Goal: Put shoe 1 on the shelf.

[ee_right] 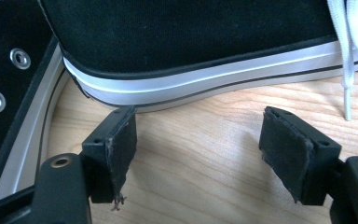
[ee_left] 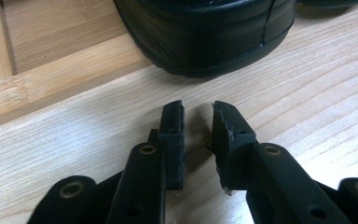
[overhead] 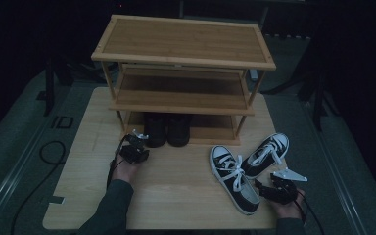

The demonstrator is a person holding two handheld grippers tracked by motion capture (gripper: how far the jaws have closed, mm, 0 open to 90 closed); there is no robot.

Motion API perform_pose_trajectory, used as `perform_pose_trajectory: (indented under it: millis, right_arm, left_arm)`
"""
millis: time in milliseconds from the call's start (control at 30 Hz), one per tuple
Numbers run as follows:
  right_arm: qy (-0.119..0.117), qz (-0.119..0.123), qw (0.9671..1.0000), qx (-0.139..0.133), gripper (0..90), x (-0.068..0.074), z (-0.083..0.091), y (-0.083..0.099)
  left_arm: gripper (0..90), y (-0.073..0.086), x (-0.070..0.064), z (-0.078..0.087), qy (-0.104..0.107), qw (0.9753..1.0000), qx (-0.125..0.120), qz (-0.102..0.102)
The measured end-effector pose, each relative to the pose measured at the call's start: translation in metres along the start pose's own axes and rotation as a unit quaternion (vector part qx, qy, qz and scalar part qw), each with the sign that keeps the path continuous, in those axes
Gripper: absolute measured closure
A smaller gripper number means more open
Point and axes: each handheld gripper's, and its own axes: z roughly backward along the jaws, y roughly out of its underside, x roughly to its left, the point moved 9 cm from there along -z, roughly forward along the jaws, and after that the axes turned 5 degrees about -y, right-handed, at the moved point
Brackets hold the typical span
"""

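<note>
Beside sneaker (ee_right: 191,42), right tool (ee_right: 198,149) spread wide.

Your table (overhead: 176,196) is pale wood with a matt, visibly grained face, and the rack (overhead: 183,41) shows bamboo-like wood, warmer in tone and finely striped. The sneakers (overhead: 235,178) combine matt black canvas, a smooth white rubber band round the sole, bright metal eyelets (ee_right: 19,58) and white woven laces (ee_right: 349,28), whereas the black shoes (ee_left: 205,32) look like smooth leather with a dull sheen. On your left gripper (ee_left: 198,122) and right gripper (ee_right: 198,140) note matt black plastic, brass-coloured rivets, and rough black pads (ee_right: 121,149) frayed at the edges.
</note>
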Motion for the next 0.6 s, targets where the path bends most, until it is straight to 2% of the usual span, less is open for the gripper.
perform_pose_trajectory:
  millis: [267, 500, 600]
  right_arm:
    - [-0.007, 0.005, 1.0, 0.001, 27.7, 0.001, -0.002, -0.001]
    - [-0.006, 0.006, 0.9997, 0.023, 36.5, 0.007, 0.001, -0.002]
    - [-0.007, 0.011, 0.9997, 0.02, 41.6, 0.012, 0.005, -0.005]
  left_arm:
    - [65.4, 0.005, 0.005, 0.001, 0.008, 0.9999, -0.011, 0.007]
    - [59.9, 0.012, 0.013, 0.004, 0.01, 0.9996, -0.023, 0.012]
    - [58.4, 0.015, 0.016, 0.005, 0.009, 0.9995, -0.027, 0.015]
